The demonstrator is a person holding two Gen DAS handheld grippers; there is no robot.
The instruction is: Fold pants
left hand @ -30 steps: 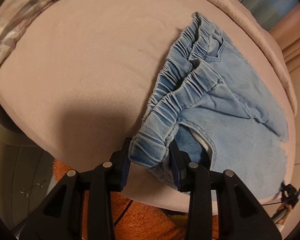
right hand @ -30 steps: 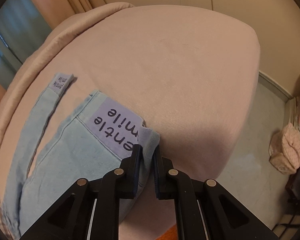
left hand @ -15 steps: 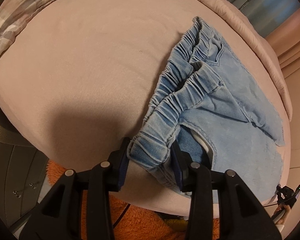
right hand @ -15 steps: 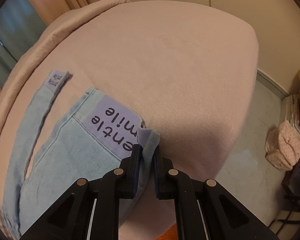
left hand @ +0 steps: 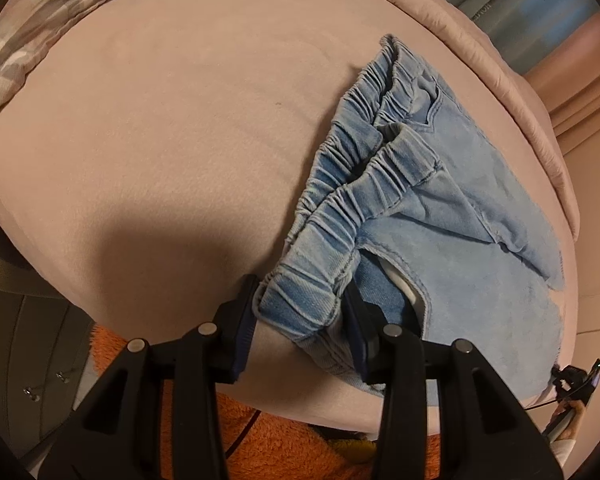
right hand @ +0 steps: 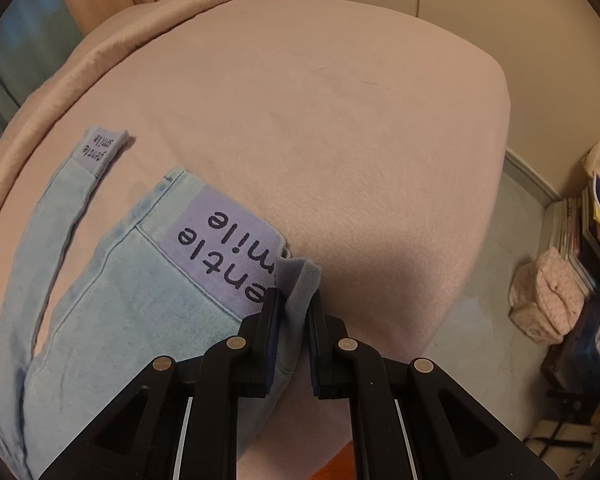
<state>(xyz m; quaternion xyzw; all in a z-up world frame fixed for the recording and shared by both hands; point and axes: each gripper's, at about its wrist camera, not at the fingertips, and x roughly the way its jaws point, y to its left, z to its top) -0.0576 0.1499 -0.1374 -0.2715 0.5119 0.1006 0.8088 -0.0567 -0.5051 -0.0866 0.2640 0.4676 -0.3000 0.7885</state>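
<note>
The left gripper [left hand: 300,312] pinches the waistband [left hand: 352,208]; the right gripper [right hand: 294,312] pinches the near cuff [right hand: 296,280] of the pants [right hand: 112,320] on the bed [right hand: 340,140]. I'd carry both corners toward twelve o'clock together, keeping the fabric taut.

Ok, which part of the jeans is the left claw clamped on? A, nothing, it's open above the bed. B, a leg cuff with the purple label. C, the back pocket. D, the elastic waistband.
D: in the left wrist view the left claw pinches the gathered elastic waistband of the light blue jeans; the labelled cuff is at the right claw.
</note>
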